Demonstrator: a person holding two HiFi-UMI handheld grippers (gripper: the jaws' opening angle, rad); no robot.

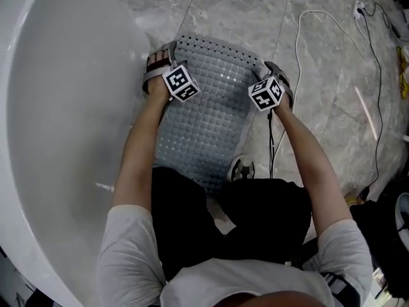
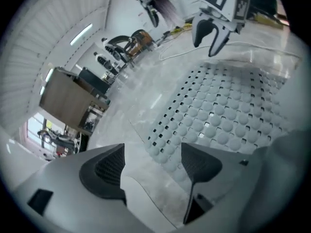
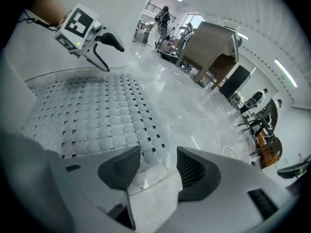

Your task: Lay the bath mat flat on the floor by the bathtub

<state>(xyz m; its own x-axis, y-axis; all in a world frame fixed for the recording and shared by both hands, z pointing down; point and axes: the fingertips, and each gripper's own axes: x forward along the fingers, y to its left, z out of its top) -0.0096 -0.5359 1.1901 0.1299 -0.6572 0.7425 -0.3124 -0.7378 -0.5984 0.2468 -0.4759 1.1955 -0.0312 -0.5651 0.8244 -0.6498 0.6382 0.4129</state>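
Note:
The grey perforated bath mat (image 1: 204,120) lies spread on the marble floor beside the white bathtub (image 1: 57,107). My left gripper (image 1: 160,61) is at the mat's far left corner, next to the tub. In the left gripper view the left gripper (image 2: 153,166) is open, and the mat's corner (image 2: 163,147) lies on the floor between the pads without being pinched. My right gripper (image 1: 276,72) is at the far right corner. In the right gripper view it (image 3: 158,169) is open too, with that corner of the mat (image 3: 148,152) lying loose between its pads. Each gripper shows in the other's view.
A white cable (image 1: 300,37) runs over the floor right of the mat to a power strip (image 1: 361,8). The person's shoe (image 1: 241,168) rests on the mat's near edge. A desk (image 3: 214,47) and office chairs (image 2: 121,45) stand farther off.

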